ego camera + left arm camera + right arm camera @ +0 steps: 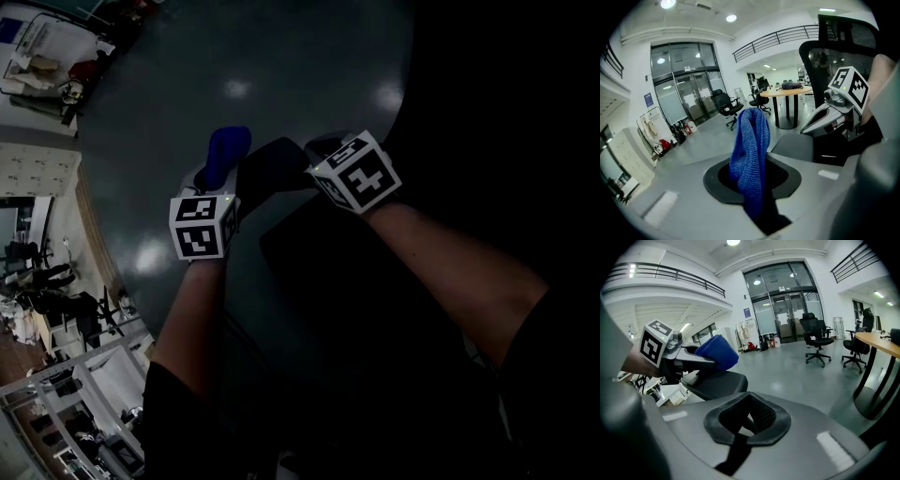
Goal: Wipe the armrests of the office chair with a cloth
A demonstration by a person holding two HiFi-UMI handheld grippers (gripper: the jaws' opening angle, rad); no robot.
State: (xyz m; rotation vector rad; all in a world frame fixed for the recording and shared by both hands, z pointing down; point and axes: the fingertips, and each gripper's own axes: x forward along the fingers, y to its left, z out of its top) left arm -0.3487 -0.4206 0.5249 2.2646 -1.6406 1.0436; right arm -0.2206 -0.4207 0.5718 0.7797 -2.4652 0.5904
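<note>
My left gripper (754, 190) is shut on a blue knitted cloth (751, 150), which stands up out of the jaws in a bunched fold. The head view is dark. In it the cloth (229, 152) sticks out ahead of the left gripper (216, 175), right beside the dark armrest (277, 169). The armrest pad (799, 146) lies just right of the cloth, below the mesh chair back (839, 51). My right gripper (747, 420) is shut with nothing in it and hovers close to the armrest (715, 383), facing the left gripper (670, 355) and its cloth (717, 352).
Smooth grey floor (281, 66) surrounds the chair. A round wooden table (787, 91) and black office chairs (815, 341) stand some way off, before glass doors (780, 305). Cluttered shelves and desks (56, 319) line the left side.
</note>
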